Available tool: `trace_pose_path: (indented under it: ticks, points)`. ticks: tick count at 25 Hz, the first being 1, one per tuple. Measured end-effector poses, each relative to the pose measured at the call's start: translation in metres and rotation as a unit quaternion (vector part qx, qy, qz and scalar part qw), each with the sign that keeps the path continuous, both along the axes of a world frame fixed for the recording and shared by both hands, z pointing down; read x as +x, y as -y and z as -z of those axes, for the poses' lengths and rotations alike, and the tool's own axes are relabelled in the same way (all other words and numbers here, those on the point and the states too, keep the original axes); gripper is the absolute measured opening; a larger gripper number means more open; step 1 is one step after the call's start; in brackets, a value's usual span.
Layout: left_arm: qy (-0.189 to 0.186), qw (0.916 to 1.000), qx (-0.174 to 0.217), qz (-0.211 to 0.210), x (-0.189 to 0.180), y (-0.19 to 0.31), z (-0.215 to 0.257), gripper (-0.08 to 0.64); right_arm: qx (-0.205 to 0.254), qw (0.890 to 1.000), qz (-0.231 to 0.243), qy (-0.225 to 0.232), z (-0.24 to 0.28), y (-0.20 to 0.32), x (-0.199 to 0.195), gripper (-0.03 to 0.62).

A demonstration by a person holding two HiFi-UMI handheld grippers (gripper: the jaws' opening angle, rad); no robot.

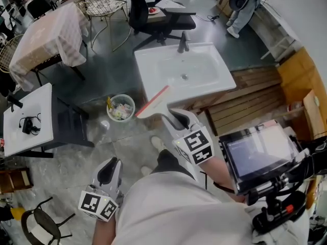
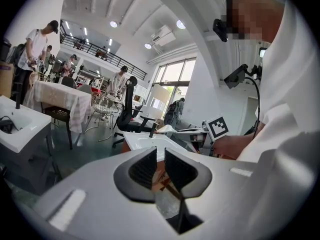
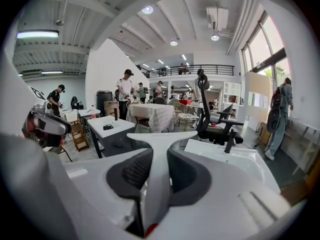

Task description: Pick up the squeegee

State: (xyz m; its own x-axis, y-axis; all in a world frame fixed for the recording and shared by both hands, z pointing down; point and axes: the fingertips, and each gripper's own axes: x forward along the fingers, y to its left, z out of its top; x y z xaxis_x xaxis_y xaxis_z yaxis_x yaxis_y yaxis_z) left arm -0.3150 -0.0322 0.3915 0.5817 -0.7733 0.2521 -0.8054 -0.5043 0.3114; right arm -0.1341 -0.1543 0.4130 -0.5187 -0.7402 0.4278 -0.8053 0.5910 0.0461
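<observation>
Seen from the head camera, the right gripper (image 1: pixel 172 117) was clamped on the handle of a white squeegee (image 1: pixel 153 102) with a red blade edge, holding it in the air just in front of a white sink (image 1: pixel 204 70). The left gripper (image 1: pixel 109 168) sat lower, near the person's body, its jaws a narrow gap apart with nothing between them.

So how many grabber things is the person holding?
2. The left gripper is low on the left of the head view, beside the person's body, with nothing between its jaws. The right gripper is in the middle, shut on the squeegee, just before the white sink.
</observation>
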Motion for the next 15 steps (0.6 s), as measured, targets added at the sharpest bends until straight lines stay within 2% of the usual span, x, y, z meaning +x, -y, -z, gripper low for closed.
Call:
trace_pose_path:
  ticks: [15]
  points:
    - [0.003,1.0,-0.008,-0.005,0.0,0.013,-0.008,0.056,-0.002,1.0,-0.002,0.005,-0.006,0.015,-0.002,0.098]
